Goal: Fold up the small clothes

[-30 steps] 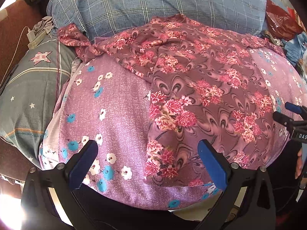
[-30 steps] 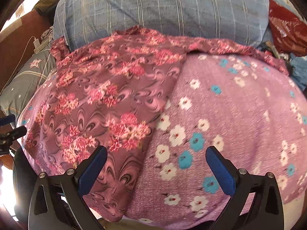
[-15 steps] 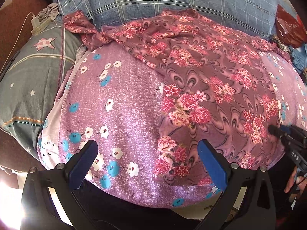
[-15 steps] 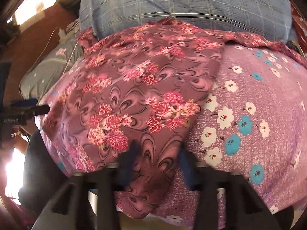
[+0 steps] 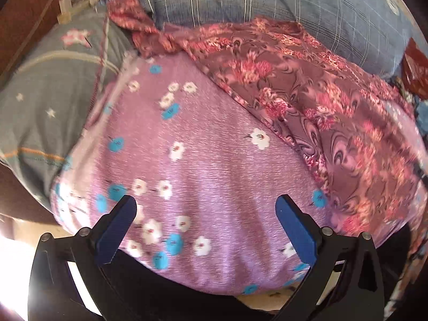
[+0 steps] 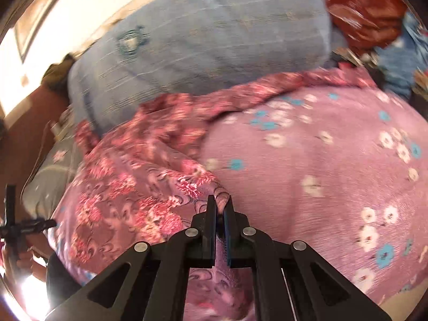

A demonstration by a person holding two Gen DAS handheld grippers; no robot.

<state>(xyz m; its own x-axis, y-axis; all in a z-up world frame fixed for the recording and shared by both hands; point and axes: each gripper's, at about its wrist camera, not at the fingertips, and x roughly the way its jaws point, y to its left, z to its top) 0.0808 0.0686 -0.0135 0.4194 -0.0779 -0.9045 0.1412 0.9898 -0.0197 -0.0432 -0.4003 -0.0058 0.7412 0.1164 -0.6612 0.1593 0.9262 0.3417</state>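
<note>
Our right claw [image 6: 218, 208] pinches the near corner of the dress [image 6: 139, 187]. The rest lies ahead and left. Our left claw [image 5: 206, 214] is spread wide over the cushion [image 5: 214, 160], holding nothing.

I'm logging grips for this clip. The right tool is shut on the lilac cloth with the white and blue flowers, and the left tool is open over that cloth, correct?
Not quite. The right wrist view shows the right tool shut on the maroon floral garment, not the lilac cloth. The left tool is open over that cloth.
</note>
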